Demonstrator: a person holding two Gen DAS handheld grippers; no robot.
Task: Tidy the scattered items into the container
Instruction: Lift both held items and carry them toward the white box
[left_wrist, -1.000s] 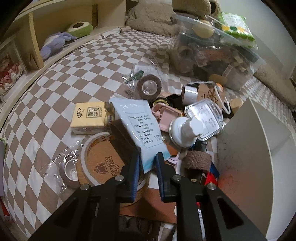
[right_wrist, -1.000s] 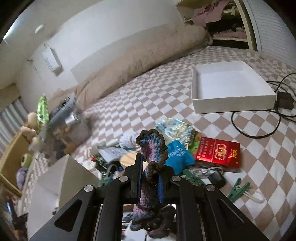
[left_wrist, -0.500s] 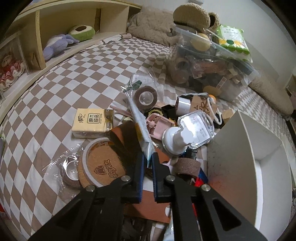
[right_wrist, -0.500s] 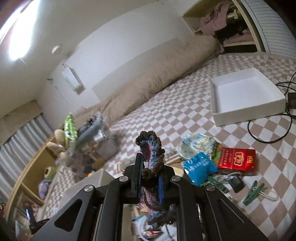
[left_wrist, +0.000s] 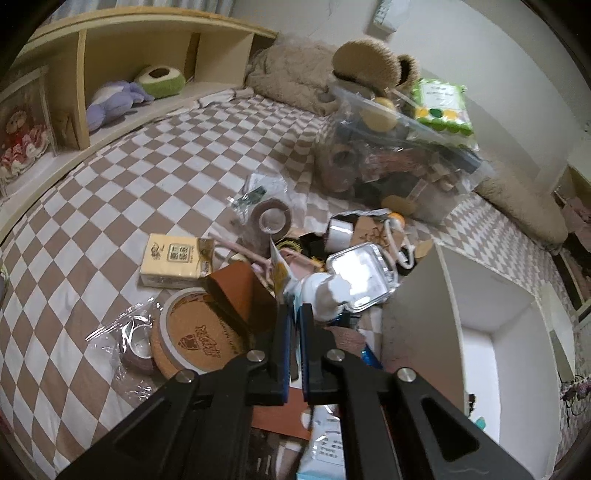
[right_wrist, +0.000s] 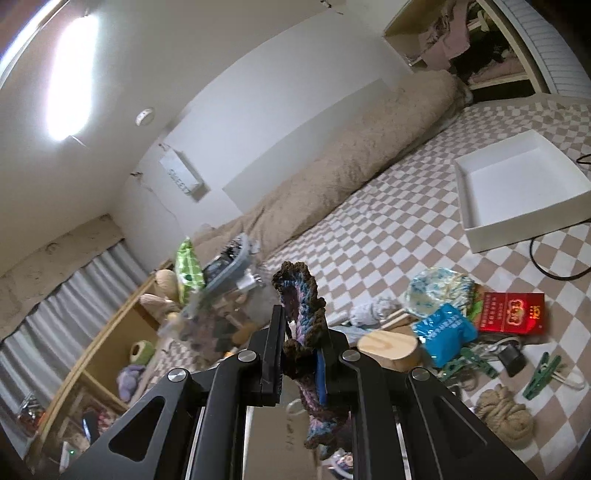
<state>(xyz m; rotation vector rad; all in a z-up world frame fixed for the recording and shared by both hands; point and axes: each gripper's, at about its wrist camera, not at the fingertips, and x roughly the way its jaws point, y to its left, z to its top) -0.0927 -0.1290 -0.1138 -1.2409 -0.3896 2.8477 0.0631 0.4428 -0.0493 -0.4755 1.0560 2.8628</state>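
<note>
My left gripper (left_wrist: 293, 314) is shut on a thin white-and-blue packet (left_wrist: 282, 275), seen edge-on above the pile. The white container (left_wrist: 480, 325) stands just right of it, open side up. A clear pump bottle (left_wrist: 351, 280), a cork coaster (left_wrist: 199, 336), a tissue pack (left_wrist: 175, 258) and tape rolls (left_wrist: 273, 218) lie scattered on the checkered bed. My right gripper (right_wrist: 299, 332) is shut on a crocheted purple-blue-brown piece (right_wrist: 301, 295), held up in the air; its lower end hangs below the jaws.
A clear lidded bin (left_wrist: 399, 162) full of items sits behind the pile. In the right wrist view lie a white shallow box (right_wrist: 517, 188), a red box (right_wrist: 511, 312), a blue pouch (right_wrist: 441, 330), a wooden block (right_wrist: 388, 345), green clips (right_wrist: 541, 374) and rope (right_wrist: 502, 415).
My left gripper closed on the packet and lifted it, turning it edge-on. My right gripper rose and tilted upward with the crocheted piece; more wall and ceiling show.
</note>
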